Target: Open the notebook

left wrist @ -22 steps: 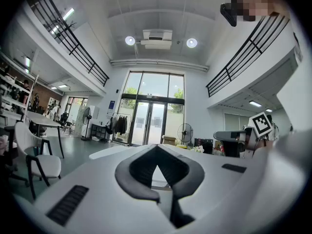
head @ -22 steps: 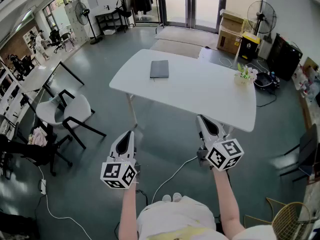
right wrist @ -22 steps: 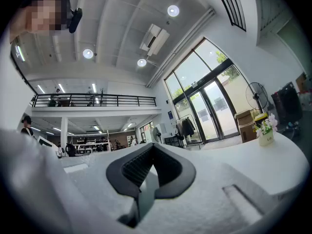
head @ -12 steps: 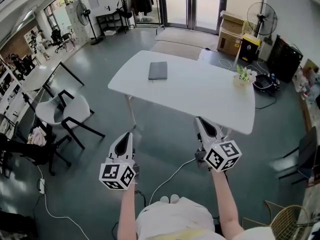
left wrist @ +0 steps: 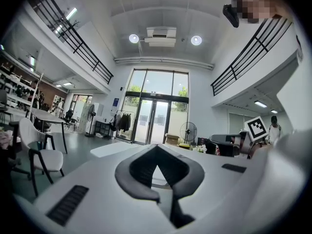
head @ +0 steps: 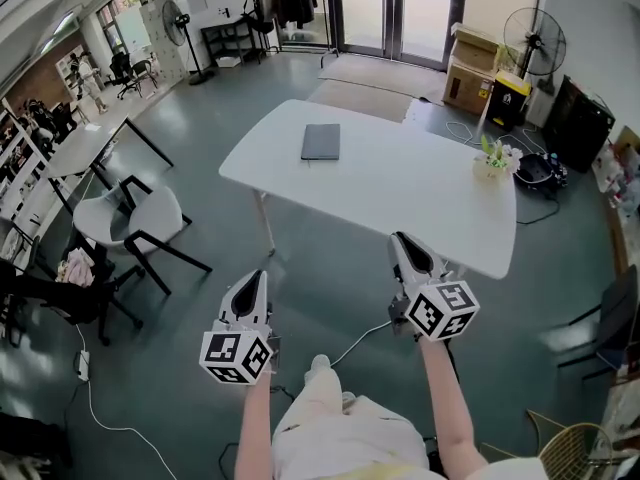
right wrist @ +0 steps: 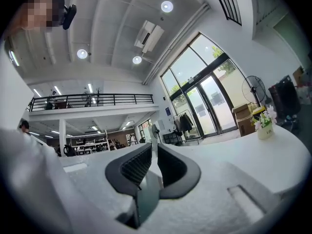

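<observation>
Both empty: left gripper (head: pixel 256 276) jaws closed, right gripper (head: pixel 398 237) jaws barely parted.

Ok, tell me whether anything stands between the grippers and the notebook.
Nothing visible does. The notebook lies closed on the far side of the table; only its bare top and open floor lie between it and the left gripper and right gripper. The plant stands off to the right.

One notebook (head: pixel 320 141), one flower pot (head: pixel 492 160), two grippers (head: pixel 252 278) (head: pixel 401 239), two fans (head: pixel 176 18) (head: pixel 534 40).

Notebook (head: pixel 320 141) too small: cover detail unreadable. Gold wire object (head: pixel 580 453) cut by corner.
</observation>
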